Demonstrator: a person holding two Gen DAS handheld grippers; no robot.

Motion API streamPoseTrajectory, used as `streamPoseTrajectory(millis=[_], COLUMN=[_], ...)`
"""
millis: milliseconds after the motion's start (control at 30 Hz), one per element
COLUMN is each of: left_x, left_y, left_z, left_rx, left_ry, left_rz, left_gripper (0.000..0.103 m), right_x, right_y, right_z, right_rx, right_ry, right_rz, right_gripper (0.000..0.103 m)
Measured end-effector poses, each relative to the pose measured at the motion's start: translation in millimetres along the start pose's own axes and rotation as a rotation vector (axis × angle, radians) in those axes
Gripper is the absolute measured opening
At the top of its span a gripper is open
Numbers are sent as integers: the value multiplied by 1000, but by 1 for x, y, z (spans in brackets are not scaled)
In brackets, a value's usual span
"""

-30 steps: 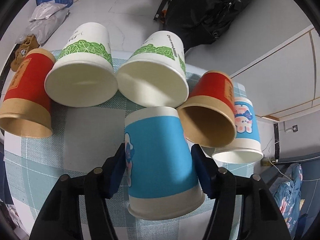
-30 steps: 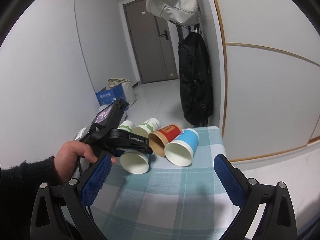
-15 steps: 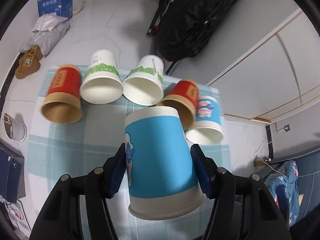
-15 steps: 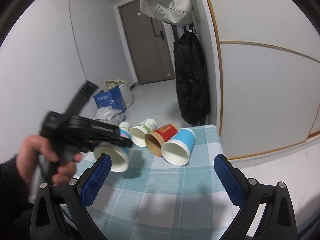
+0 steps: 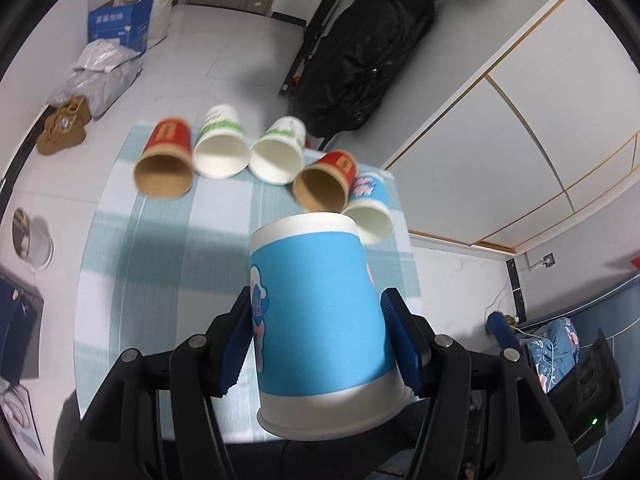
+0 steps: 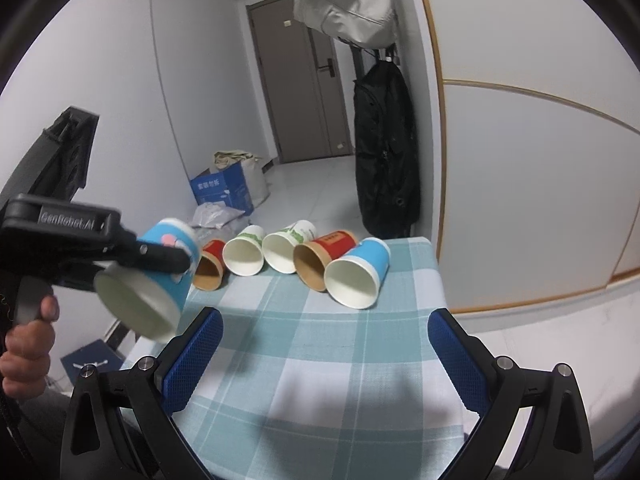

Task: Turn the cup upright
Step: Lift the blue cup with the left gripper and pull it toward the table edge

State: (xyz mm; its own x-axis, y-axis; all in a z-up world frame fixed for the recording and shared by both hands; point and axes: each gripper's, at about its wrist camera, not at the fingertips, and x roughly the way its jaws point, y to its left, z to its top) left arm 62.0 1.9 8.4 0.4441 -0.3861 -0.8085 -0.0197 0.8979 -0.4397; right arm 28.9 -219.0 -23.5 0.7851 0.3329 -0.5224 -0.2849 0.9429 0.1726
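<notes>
My left gripper (image 5: 318,332) is shut on a blue paper cup (image 5: 320,320) and holds it in the air above the checked tablecloth (image 5: 160,264), mouth toward the camera. In the right wrist view the same cup (image 6: 152,276) hangs tilted at the left, mouth down and toward me, held by the left gripper (image 6: 152,258). My right gripper (image 6: 320,356) is open and empty over the near part of the table.
Several cups lie on their sides in a row at the table's far edge: red (image 5: 164,160), two white-green (image 5: 220,148) (image 5: 280,152), red (image 5: 326,180), blue (image 5: 368,208). A black bag (image 6: 384,152) hangs beyond. Boxes and bags (image 6: 228,188) sit on the floor.
My left gripper has lifted the blue cup up and back from the row of cups; the table now lies farther below. The right gripper has stayed open and nearly still.
</notes>
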Motion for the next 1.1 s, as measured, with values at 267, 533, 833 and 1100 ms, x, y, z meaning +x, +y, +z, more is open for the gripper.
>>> streamPoseTrajectory(millis=[267,533,833,1100], left_x=[11,49,72,80], left_y=[22,32,40,47], left_z=[-25,-42,-50,-50], left_rx=[-65,-76,-57,-74], left_ry=[54,108,115,126], left_rz=[-13,-4,50,50], left_gripper=[57,57,57,58], right_x=[0,1,4,6], right_y=[9,13,16,18], right_z=[-6,-10,-12,-13], right_rx=[-38,-64,-78,-82], right_ry=[-3,0,13,17], right_rz=[-4,-20,-28,-27], right_gripper=[103,103,103,103])
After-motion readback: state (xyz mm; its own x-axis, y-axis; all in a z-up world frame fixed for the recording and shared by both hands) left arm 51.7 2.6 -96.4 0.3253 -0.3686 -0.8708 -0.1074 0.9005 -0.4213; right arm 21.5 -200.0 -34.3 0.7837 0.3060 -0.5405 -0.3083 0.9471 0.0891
